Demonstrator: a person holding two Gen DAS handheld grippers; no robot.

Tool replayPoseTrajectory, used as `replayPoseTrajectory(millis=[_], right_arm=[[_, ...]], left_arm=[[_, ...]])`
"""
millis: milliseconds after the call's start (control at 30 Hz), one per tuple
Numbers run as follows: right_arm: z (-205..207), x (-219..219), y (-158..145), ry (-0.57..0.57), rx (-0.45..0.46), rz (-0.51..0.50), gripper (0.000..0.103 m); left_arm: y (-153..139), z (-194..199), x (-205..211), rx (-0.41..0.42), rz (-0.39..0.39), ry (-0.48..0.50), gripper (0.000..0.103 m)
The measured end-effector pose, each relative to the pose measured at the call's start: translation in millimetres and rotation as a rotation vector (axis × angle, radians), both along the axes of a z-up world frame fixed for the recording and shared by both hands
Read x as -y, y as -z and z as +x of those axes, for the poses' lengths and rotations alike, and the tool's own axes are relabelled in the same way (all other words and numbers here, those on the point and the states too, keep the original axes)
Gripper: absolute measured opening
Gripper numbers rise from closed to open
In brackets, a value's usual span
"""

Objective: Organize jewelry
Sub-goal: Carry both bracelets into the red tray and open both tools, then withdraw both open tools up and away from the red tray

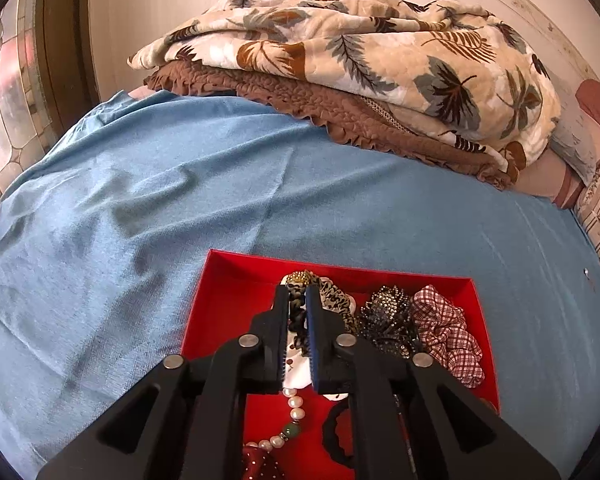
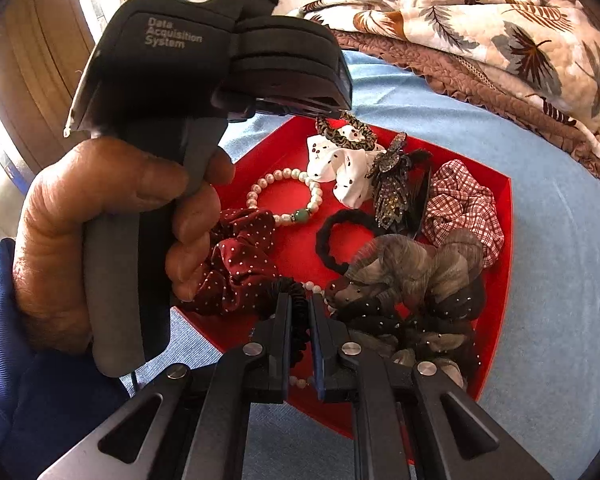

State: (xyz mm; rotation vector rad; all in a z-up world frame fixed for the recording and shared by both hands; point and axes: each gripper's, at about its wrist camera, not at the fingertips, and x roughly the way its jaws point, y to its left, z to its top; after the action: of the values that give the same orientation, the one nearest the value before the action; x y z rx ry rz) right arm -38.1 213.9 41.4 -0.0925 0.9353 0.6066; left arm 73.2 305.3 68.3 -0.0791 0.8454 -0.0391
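Black hinged fingers of the left gripper (image 1: 297,294) stand almost together, a dark ruffled band between their pads; behind their tips, a leopard-print scrunchie (image 1: 334,300); below, round pearls of a bracelet (image 1: 292,404); all in a red cardboard tray (image 1: 236,288) on soft blue cloth (image 1: 140,200).

Right gripper (image 2: 299,300) pinches a black pleated scrunchie (image 2: 298,320) narrowly; left of it, a hand (image 2: 100,224) grips the other tool's smooth grey handle; ahead, a pearl bracelet (image 2: 288,196) inside the red tray (image 2: 500,264).

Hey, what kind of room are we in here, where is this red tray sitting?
Most likely a bedroom: the red tray sits on a bed spread with a blue sheet, with folded leaf-print blankets stacked behind it and a stained-glass window alongside.
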Motion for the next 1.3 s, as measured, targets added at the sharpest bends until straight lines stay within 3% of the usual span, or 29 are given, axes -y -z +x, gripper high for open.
replayPoseTrajectory(millis=[33,100,167,267,467,633,733,967,1233,1300], right_arm=[[-0.8,0.1,-0.4,0.000,0.003,0.000,0.011],[-4.0,-0.3,-2.3,-0.004,0.012,-0.002,0.012],[-8.7,0.0,-4.1,-0.004,0.023,-0.003,0.017],[-12.3,1.7,-6.8,-0.006,0.036,0.002,0.025],[-23.7,8.5,-16.9,-0.012,0.078,0.001,0.031],[-37.2,21.0,-28.8,-0.009,0.123,-0.002,0.040],[-45.7,35.9,-35.3,0.004,0.141,-0.006,0.044],[-53.9,87.9,-43.7,0.107,0.136,-0.003,0.050],[-55.1,148.8,-37.7,0.248,0.084,0.014,0.052],[-59.0,160.9,-38.6,0.267,0.084,0.018,0.052]], left_arm=[[-0.5,0.1,0.1,0.002,0.000,0.000,0.016],[-2.9,-2.0,-0.7,0.014,-0.006,-0.005,0.038],[-6.8,-4.7,-2.4,0.034,-0.019,-0.010,0.045],[-13.1,-6.5,-4.6,0.051,-0.043,-0.010,0.048],[-23.0,-14.7,-3.0,0.089,-0.045,-0.013,0.052],[-32.0,-25.6,3.2,0.128,-0.011,-0.019,0.052],[-37.6,-34.0,7.9,0.158,0.021,-0.025,0.059],[-47.5,-52.1,22.1,0.209,0.069,-0.027,0.071],[-54.7,-79.1,47.4,0.260,0.117,-0.044,0.077],[-60.1,-89.5,54.7,0.292,0.137,-0.065,0.084]])
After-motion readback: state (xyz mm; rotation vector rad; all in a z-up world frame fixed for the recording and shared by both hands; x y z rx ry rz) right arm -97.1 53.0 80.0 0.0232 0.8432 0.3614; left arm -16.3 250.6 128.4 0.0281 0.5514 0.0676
